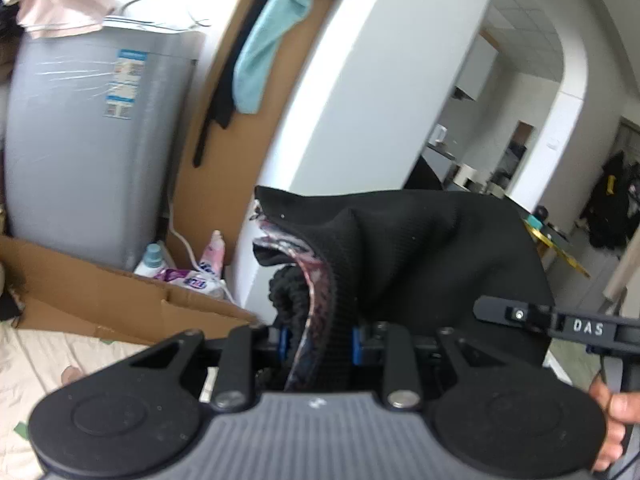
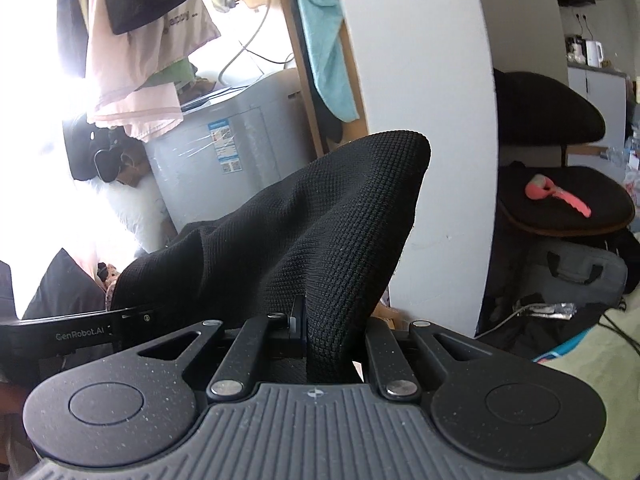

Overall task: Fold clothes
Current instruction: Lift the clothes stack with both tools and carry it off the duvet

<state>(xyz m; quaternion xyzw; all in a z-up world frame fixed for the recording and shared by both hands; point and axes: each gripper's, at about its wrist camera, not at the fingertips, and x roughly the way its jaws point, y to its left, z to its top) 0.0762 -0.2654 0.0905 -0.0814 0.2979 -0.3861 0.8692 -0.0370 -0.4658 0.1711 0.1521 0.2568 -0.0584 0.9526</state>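
A black waffle-knit garment (image 1: 400,248) is held up in the air between both grippers. My left gripper (image 1: 318,340) is shut on its edge, where a patterned lining and a black drawcord show. In the right wrist view the same black garment (image 2: 328,216) bunches upward, and my right gripper (image 2: 320,336) is shut on a fold of it. The other gripper (image 1: 576,326) shows at the right of the left wrist view, with a hand (image 1: 616,420) on its handle. Fabric hides both sets of fingertips.
A grey washing machine (image 1: 92,140) stands ahead on the left, with pink clothes (image 1: 64,0) on top. A teal towel (image 1: 268,36) hangs on a wooden panel beside a white pillar (image 1: 360,100). A flattened cardboard box (image 1: 100,292) and detergent bottles (image 1: 212,252) lie below. Black chair (image 2: 560,200) at right.
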